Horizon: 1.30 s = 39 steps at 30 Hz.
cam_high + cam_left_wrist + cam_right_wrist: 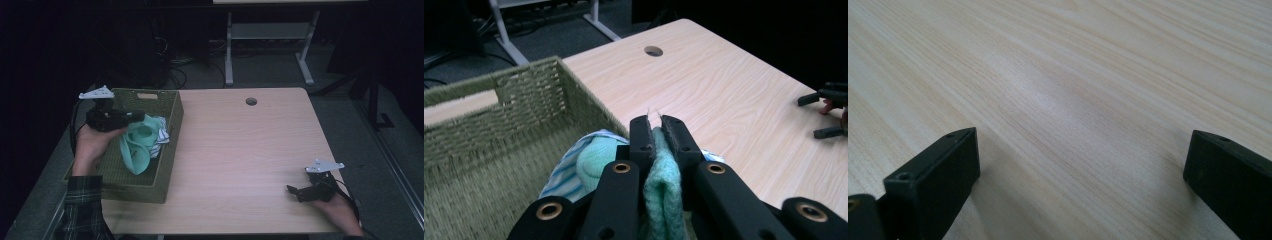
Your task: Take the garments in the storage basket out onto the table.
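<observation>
The left tool is clenched on one mint-green knitted sock, soft and fuzzy, hanging over the single woven basket at the table's left. One striped cloth lies in the basket; the right tool rests released, jaws wide.

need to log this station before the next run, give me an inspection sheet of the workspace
surface: light wood table with a round hole near its far edge
job's things: mint green knitted cloth lifted partly out of the woven basket at the table's left; striped cloth in the basket beneath it
clutter: nothing seen
grippers: left gripper shut on the mint green knitted cloth over the basket; right gripper open, low over bare table at the near right
cables: black cable trailing from the left gripper; more on the floor behind
surroundings: dark room, white table legs beyond
</observation>
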{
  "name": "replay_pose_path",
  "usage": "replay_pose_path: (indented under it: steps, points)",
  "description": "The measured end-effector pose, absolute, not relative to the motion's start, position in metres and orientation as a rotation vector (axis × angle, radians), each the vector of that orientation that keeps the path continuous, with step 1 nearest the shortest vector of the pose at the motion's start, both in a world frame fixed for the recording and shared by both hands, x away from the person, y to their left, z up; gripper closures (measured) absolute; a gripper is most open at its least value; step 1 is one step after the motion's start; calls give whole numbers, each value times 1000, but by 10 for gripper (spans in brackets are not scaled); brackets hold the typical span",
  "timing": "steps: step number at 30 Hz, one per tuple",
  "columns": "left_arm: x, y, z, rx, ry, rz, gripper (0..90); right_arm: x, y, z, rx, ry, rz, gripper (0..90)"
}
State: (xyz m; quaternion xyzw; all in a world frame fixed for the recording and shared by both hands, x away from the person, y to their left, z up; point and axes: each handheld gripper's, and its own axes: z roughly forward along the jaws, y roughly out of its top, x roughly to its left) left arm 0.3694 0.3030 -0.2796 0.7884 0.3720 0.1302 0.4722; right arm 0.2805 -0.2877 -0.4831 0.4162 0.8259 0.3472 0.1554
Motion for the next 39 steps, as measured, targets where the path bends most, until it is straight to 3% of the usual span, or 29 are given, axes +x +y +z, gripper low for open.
replay_pose_path:
  steps: [20, 39]
  points:
    - [368, 270, -229, 1897, 806, 368, 836, 280, -288, -483, 1192, 2366, 995, 12]
    - [374, 214, -233, 1897, 691, 298, 835, 280, -288, -483, 1192, 2366, 994, 12]
